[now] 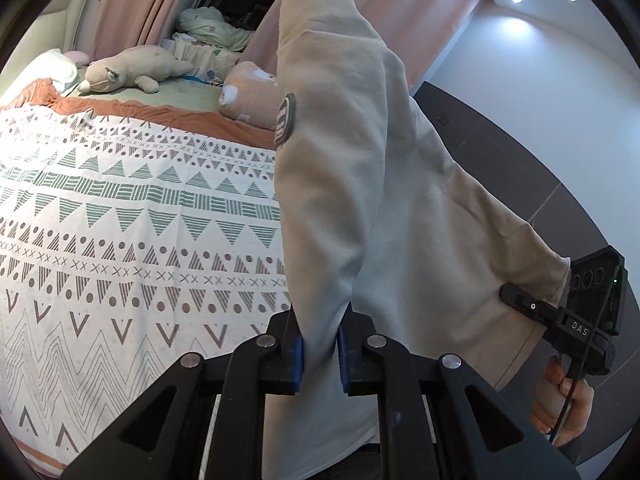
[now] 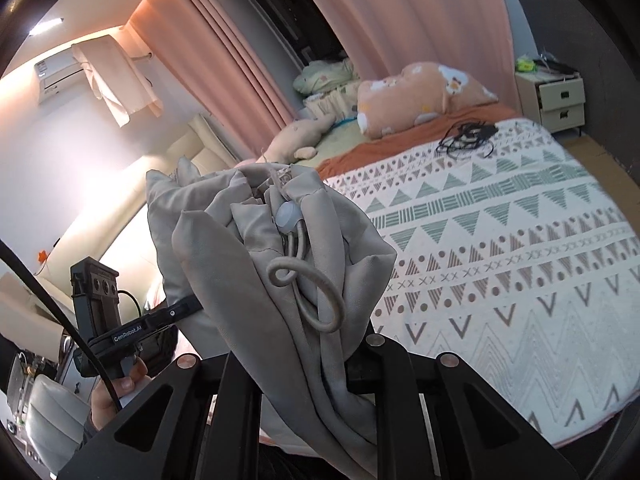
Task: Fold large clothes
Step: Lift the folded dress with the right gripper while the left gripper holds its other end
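Observation:
A large beige jacket [image 1: 360, 160] hangs in the air over the bed, stretched between both grippers. In the left wrist view my left gripper [image 1: 320, 356] is shut on a fold of it between its blue pads, and a round dark patch [image 1: 285, 120] shows on the cloth. The right gripper [image 1: 510, 294] pinches the garment's far edge at the right. In the right wrist view the jacket [image 2: 248, 248] bunches over my right gripper [image 2: 308, 360] and hides its fingertips. A drawcord loop [image 2: 316, 292] with a toggle [image 2: 289, 216] dangles there. The left gripper [image 2: 192, 304] grips the cloth at the left.
Below lies a bed with a white patterned blanket [image 1: 120, 220]. At its head are a plush toy [image 1: 132, 70] and a peach pillow [image 1: 248, 96]. A black cable tangle [image 2: 466, 138] lies on the blanket, and a nightstand [image 2: 554, 100] stands beside the bed. Pink curtains hang behind.

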`<state>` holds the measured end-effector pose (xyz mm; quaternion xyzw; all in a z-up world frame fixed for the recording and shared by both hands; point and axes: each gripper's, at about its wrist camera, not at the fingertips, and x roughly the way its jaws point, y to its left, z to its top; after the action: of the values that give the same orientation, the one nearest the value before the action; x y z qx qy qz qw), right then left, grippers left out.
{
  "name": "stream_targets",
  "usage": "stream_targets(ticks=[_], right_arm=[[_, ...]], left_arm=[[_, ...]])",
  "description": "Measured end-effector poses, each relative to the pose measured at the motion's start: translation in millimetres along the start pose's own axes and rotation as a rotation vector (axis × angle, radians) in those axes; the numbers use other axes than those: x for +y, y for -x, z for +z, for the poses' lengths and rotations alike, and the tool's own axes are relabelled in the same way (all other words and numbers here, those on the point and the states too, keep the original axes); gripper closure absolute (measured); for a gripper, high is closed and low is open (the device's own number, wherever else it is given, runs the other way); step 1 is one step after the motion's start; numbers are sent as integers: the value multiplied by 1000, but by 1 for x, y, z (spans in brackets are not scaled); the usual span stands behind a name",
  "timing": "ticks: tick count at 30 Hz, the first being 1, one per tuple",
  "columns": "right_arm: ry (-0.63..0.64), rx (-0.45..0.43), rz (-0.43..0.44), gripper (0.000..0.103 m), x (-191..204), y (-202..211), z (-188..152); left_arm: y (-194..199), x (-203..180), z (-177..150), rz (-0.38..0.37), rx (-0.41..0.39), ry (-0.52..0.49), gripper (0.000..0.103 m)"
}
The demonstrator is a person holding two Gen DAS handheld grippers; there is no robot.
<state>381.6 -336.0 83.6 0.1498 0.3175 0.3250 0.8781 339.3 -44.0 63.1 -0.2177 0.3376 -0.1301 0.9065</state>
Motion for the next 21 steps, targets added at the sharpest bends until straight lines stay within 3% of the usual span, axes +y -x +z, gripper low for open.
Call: stream_targets(ticks=[10,21], right_arm=[[-20,-85,-27,92,-21,98,-17],[-26,-149,-124,92,-76,180,-20]], left_arm=[[13,-80,-10,-85,6,-80,88],[-36,-173,-23,-209,60,-152,88]])
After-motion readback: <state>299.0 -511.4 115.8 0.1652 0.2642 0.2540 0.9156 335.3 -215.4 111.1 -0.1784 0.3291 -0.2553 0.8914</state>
